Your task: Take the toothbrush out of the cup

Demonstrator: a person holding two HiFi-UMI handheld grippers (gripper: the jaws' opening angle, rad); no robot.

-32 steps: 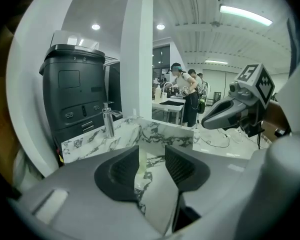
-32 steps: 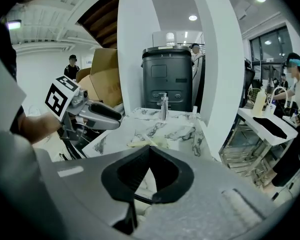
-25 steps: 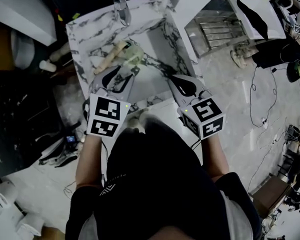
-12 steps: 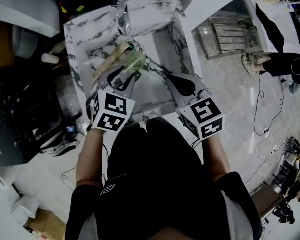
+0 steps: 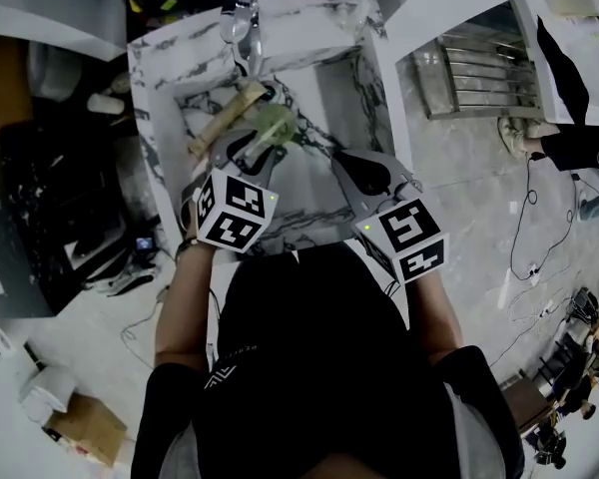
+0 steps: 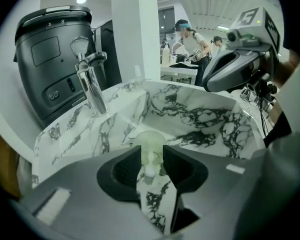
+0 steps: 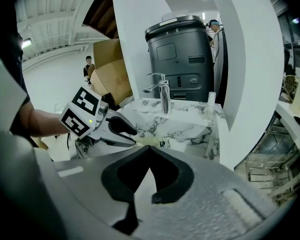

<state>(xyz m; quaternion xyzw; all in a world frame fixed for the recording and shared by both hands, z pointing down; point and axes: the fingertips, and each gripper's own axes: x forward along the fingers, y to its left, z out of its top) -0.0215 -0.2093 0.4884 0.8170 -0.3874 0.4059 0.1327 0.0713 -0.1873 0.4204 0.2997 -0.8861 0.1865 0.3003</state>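
Note:
A pale green translucent cup (image 5: pixel 273 124) lies in the marble sink (image 5: pixel 354 88), below the tap. A beige toothbrush handle (image 5: pixel 220 123) slants away from the cup toward the left ledge. My left gripper (image 5: pixel 258 140) reaches down to the cup. In the left gripper view the cup (image 6: pixel 151 140) shows in the gap at the jaw tips with something white inside it; my left gripper (image 6: pixel 151 153) has just been closing and I see no pad pressing on the cup. My right gripper (image 5: pixel 341 156) hangs over the basin's right side, shut and empty (image 7: pixel 149 148).
A chrome tap (image 5: pixel 242 23) stands at the sink's back edge. A dark grey machine (image 6: pixel 50 59) sits behind the sink, a white pillar (image 7: pixel 240 69) to its right. Cables and boxes lie on the floor. People stand at a table far off.
My left gripper has moved forward and down onto the cup, its jaws narrower. The right gripper has crept forward over the basin. The view has shifted.

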